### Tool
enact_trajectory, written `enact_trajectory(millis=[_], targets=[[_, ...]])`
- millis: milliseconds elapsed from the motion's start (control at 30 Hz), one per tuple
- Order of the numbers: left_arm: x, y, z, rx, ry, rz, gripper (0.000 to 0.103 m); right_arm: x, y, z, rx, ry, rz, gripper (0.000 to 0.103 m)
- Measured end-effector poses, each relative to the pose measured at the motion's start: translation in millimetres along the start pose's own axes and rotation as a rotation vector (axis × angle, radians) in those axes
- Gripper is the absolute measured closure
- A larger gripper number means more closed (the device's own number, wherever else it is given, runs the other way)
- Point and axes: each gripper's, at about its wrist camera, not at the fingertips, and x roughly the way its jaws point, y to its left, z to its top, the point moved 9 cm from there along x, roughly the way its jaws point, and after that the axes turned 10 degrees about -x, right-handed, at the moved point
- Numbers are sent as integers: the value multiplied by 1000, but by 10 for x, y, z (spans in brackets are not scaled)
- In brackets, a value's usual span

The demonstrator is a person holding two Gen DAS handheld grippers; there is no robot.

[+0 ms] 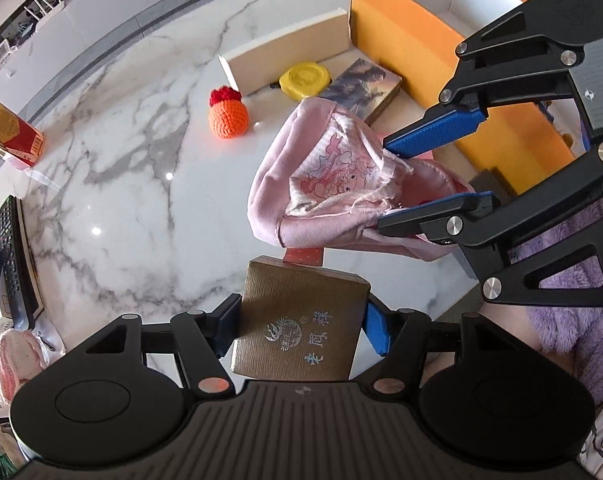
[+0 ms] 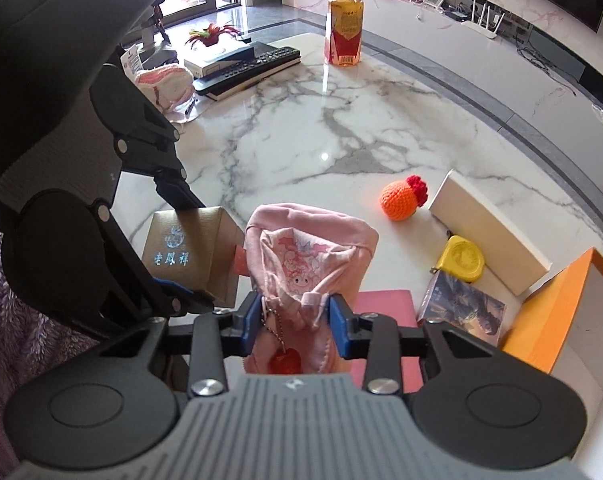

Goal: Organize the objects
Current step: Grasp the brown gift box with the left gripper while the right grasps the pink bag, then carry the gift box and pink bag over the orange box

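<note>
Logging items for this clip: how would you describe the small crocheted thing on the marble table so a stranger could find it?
Start at the orange box at the marble table's edge; a cream lid leans beside it, with a yellow tape measure in front. Just past the lid, alone on bare marble, lies the crochet ball. It is the only knitted item there: orange with a red tuft.

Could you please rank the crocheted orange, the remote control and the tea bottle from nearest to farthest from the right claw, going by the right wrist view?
From the right claw:
1. Crocheted orange, ahead and right.
2. Remote control, far left.
3. Tea bottle, far edge, centre.
</note>
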Motion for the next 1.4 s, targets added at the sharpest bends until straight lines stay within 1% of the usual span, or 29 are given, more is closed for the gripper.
enact_trajectory(millis=[100, 233, 333, 500, 700, 767, 833, 1000, 1267, 1400], targets=[[-146, -31, 130, -8, -54, -13, 30, -182, -119, 63, 16, -14, -31, 64], [-249, -150, 328, -2, -114, -32, 30, -367, -330, 89, 72, -19, -72, 64], [-266, -277, 467, 6, -151, -52, 30, -451, -477, 35, 103, 12, -105, 64], [-225, -506, 649, -39, -187, -123, 30, -623, -680, -128, 164, 74, -137, 64], [-227, -799, 769, -86, -236, -191, 30, -875, -879, -371, 190, 120, -192, 64], [-228, -881, 803, -94, -246, -211, 30, -973, -974, -478, 210, 139, -214, 64], [-226, -950, 843, -89, -255, -216, 30, -1065, -1085, -597, 237, 158, -238, 64], [-228, -1121, 938, -62, -261, -239, 30, -1231, -1349, -956, 344, 208, -279, 64], [-107, -1288, 975, -18, -235, -210, 30, -1266, -1561, -1482, 458, 292, -317, 64], [-56, -1286, 951, -10, -221, -195, 30, -1166, -1648, -1659, 504, 324, -320, 64]])
